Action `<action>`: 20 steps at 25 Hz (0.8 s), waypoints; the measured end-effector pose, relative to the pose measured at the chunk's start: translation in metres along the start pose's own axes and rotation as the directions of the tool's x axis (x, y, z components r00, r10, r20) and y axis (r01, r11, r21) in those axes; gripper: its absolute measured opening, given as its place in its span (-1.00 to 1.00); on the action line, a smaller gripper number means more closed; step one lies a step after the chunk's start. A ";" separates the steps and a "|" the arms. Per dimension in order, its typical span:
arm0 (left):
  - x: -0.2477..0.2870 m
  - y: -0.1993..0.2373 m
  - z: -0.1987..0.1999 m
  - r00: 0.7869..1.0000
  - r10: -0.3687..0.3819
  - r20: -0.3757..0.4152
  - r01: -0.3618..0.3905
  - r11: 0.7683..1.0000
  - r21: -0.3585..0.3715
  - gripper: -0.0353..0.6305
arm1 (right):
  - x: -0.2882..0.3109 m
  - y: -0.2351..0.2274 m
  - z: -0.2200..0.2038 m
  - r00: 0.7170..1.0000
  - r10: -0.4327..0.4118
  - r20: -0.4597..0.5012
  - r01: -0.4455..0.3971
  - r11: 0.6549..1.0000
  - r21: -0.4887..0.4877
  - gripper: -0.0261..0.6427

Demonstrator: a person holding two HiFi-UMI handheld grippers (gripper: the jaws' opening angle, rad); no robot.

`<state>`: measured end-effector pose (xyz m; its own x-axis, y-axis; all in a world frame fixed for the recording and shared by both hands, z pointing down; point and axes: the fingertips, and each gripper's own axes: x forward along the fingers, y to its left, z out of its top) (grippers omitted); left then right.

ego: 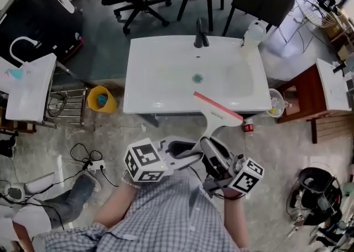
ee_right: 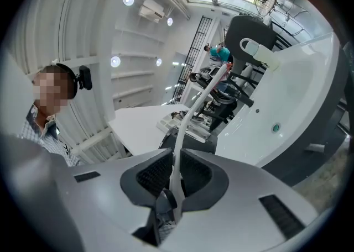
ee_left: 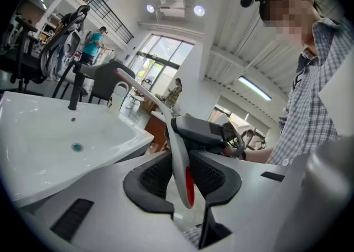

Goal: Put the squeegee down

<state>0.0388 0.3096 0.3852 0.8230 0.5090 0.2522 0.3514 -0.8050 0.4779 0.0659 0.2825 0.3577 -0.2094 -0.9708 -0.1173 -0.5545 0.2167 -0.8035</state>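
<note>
**Squeegee held in both grippers at front edge of washbasin – not set down**

Head view: the squeegee [ego: 217, 114] is off every surface, carried in front of the person. Its wide blade, with a red strip along the far edge, lies at a slant across the front right rim of the white washbasin [ego: 160, 88]. The white handle runs back from the blade toward the person. Whether the blade touches the rim cannot be told from this view.

Left gripper [ego: 191, 154]: it comes in from the left, marker cube uppermost. In the left gripper view the left gripper [ee_left: 180, 178] has its jaws drawn in partway, both dark pads pressing on the squeegee [ee_left: 178, 157] at the end of the handle, where a red mark shows.

Right gripper [ego: 209, 148]: it comes in from the right, close beside the left one. In the right gripper view the right gripper [ee_right: 175, 174] has its jaws nearly together, pinching the thin white squeegee [ee_right: 187, 121] handle between the pads.

Surroundings: a black faucet [ego: 201, 34] stands at the back of the basin and a drain [ego: 197, 78] sits in its middle. A white bottle [ego: 253, 34] is at the back right corner. A yellow bucket [ego: 101, 99] stands on the floor to the basin's left.
</note>
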 end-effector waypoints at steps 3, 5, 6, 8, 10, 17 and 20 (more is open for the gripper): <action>0.008 0.006 0.003 1.000 0.030 0.002 -0.030 1.000 0.003 -0.59 | -0.001 -0.008 0.006 1.000 0.023 -0.019 -0.023 1.000 0.004 -0.82; 0.010 0.011 0.003 0.998 0.059 0.004 -0.059 0.998 0.010 -0.59 | 0.002 -0.012 0.008 0.998 0.043 -0.038 -0.042 0.999 0.012 -0.82; 0.010 0.013 0.003 0.998 0.070 0.008 -0.070 0.998 0.007 -0.59 | 0.004 -0.014 0.008 0.998 0.051 -0.046 -0.050 0.999 0.016 -0.82; 0.008 0.017 0.003 0.996 0.087 0.024 -0.087 0.996 -0.006 -0.59 | 0.008 -0.016 0.006 0.996 0.066 -0.062 -0.065 0.998 0.020 -0.82; 0.007 0.021 0.004 0.994 0.102 0.038 -0.101 0.995 -0.020 -0.59 | 0.013 -0.017 0.006 0.993 0.081 -0.082 -0.080 0.997 0.008 -0.82; 0.002 0.039 0.012 0.988 0.135 0.080 -0.131 0.990 -0.052 -0.59 | 0.034 -0.025 0.011 0.985 0.099 -0.139 -0.099 0.995 0.010 -0.82; -0.004 0.051 0.017 0.985 0.148 0.085 -0.143 0.988 -0.056 -0.59 | 0.048 -0.028 0.013 0.983 0.101 -0.154 -0.099 0.995 0.019 -0.82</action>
<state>0.0608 0.2607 0.3941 0.9009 0.3566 0.2474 0.2043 -0.8513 0.4833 0.0818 0.2285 0.3673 -0.3859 -0.9164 -0.1062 -0.5159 0.3098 -0.7986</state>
